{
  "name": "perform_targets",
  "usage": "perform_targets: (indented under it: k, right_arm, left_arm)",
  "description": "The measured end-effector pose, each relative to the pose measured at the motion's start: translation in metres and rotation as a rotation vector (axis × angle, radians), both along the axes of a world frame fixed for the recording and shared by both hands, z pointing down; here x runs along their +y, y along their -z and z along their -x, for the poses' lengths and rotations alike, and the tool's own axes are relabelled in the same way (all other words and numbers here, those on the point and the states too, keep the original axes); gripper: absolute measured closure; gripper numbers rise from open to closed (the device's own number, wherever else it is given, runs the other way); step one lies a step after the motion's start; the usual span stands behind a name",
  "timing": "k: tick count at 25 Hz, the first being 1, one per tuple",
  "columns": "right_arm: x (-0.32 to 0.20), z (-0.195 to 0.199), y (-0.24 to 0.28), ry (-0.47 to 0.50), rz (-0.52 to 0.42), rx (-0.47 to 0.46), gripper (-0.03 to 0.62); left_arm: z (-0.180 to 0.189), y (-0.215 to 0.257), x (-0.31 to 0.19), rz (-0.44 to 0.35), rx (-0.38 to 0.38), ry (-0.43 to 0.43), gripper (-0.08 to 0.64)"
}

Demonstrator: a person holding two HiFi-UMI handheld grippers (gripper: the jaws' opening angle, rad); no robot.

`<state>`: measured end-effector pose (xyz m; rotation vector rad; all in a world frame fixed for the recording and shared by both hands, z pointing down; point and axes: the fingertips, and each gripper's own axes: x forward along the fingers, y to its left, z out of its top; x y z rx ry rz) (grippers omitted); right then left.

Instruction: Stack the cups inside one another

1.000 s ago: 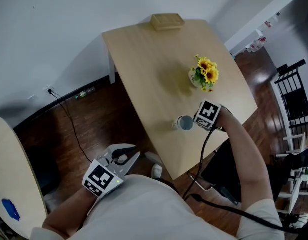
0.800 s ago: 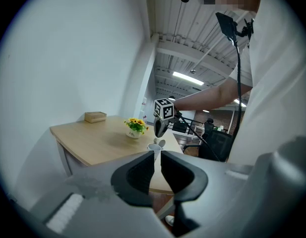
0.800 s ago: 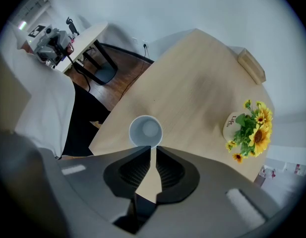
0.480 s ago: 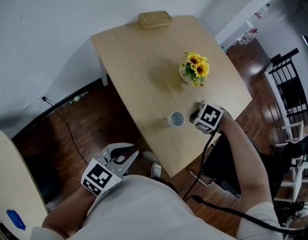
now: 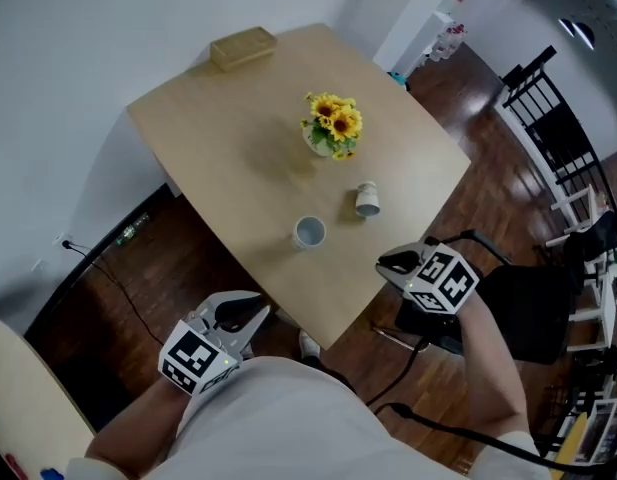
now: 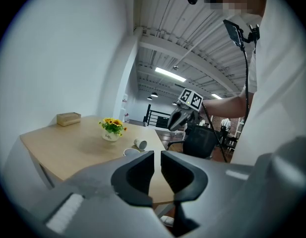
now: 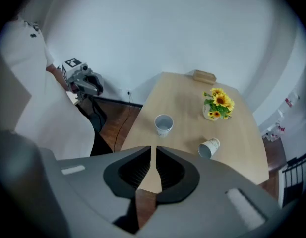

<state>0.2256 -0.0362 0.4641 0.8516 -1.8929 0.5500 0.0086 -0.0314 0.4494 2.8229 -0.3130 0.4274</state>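
Two pale cups are on the light wooden table [image 5: 238, 138]. One cup [image 5: 308, 232] [image 7: 163, 124] stands upright with its mouth up, near the table's front edge. The other cup [image 5: 367, 199] [image 7: 209, 148] [image 6: 140, 143] lies on its side to the right of it, a short way apart. My right gripper [image 5: 393, 263] [image 7: 153, 165] is shut on nothing, off the table's near right edge and clear of both cups. Low at my left side, over the floor, my left gripper [image 5: 250, 313] [image 6: 157, 170] is also shut on nothing.
A small white vase of sunflowers [image 5: 332, 128] stands mid-table behind the cups. A wooden box [image 5: 244, 47] sits at the far edge by the wall. A black chair [image 5: 528, 308] is to the right, and cables run over the dark wood floor [image 5: 138, 268].
My right gripper has pulled back from beside the upright cup to off the table's edge. The cup lying on its side now shows. The left gripper has hardly moved.
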Motion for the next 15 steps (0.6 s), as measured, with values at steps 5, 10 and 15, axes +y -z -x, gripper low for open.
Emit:
perform_targets:
  k: [5, 10, 15]
  right_arm:
    - [0.045, -0.013, 0.026, -0.215, -0.259, -0.174, 0.551]
    - [0.074, -0.033, 0.049, -0.386, -0.543, -0.257, 0.551]
    - [0.081, -0.054, 0.057, -0.463, -0.66, -0.291, 0.551]
  left_arm:
    - [-0.027, 0.004, 0.01, -0.01, -0.006, -0.032, 0.511]
    - [-0.05, 0.01, 0.01, -0.009, -0.011, -0.031, 0.511]
    - [-0.069, 0.019, 0.008, -0.02, -0.003, -0.005, 0.532]
